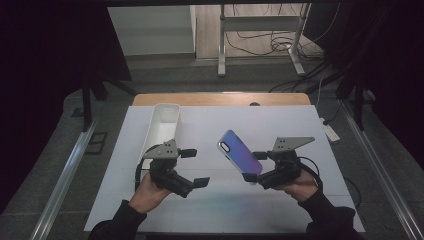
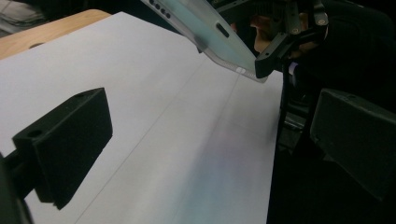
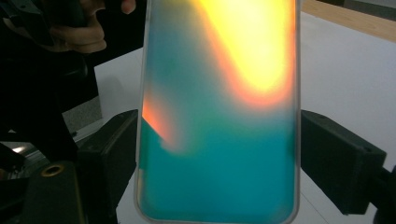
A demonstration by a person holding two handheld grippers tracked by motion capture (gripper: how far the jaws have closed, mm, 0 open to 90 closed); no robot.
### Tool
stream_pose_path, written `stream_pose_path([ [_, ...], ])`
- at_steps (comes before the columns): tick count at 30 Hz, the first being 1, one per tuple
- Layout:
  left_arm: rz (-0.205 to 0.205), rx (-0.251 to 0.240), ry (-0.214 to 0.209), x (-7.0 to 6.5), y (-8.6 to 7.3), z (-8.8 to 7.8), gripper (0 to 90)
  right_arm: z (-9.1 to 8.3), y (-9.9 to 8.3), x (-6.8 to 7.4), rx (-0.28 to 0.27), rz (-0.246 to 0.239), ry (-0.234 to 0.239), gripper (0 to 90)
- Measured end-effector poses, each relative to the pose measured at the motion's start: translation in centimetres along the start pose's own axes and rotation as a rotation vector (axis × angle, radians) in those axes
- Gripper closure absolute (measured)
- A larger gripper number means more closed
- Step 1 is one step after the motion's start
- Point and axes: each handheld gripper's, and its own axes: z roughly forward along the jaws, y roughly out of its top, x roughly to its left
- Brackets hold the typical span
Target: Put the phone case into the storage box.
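A phone case [image 1: 240, 151] with a shimmering blue-purple back is held tilted above the white mat, camera cutout at its upper left end. My right gripper [image 1: 254, 166] is shut on its lower part. In the right gripper view the case [image 3: 219, 116] glows teal and yellow, with the two black pads [image 3: 336, 158] against its long edges. My left gripper [image 1: 195, 167] stands open to the left of the case, apart from it, with nothing between its jaws. The left gripper view has its wide-set fingers [image 2: 65, 144] over bare mat, and the case [image 2: 210, 28] farther off.
A long white tray [image 1: 162, 125] lies at the back left of the white mat [image 1: 225, 210], just beyond the left gripper. The mat covers a wooden table [image 1: 220, 98]. Metal stand legs and cables are on the floor behind.
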Motion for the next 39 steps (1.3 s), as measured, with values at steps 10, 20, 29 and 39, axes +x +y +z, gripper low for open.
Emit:
stream_pose_path([
  [10, 0.015, 0.024, -0.035, -0.1, 0.9, 1.4, 0.0, 0.5, 0.4, 1.2, 0.001, -0.029, 0.031, 16.7],
  [20, 0.014, 0.042, -0.081, -0.1, 1.6, 2.1, 0.3, 0.7, 0.6, 1.9, -0.006, -0.042, 0.059, 16.7],
  [29, 0.031, 0.037, -0.137, -0.2, 2.1, 2.0, 25.5, 0.7, 0.7, 2.1, -0.007, -0.042, 0.076, 16.7],
  [39, 0.001, 0.016, -0.217, 0.2, 2.0, 1.9, 58.2, 0.7, 0.7, 2.3, -0.014, -0.044, 0.089, 16.7],
])
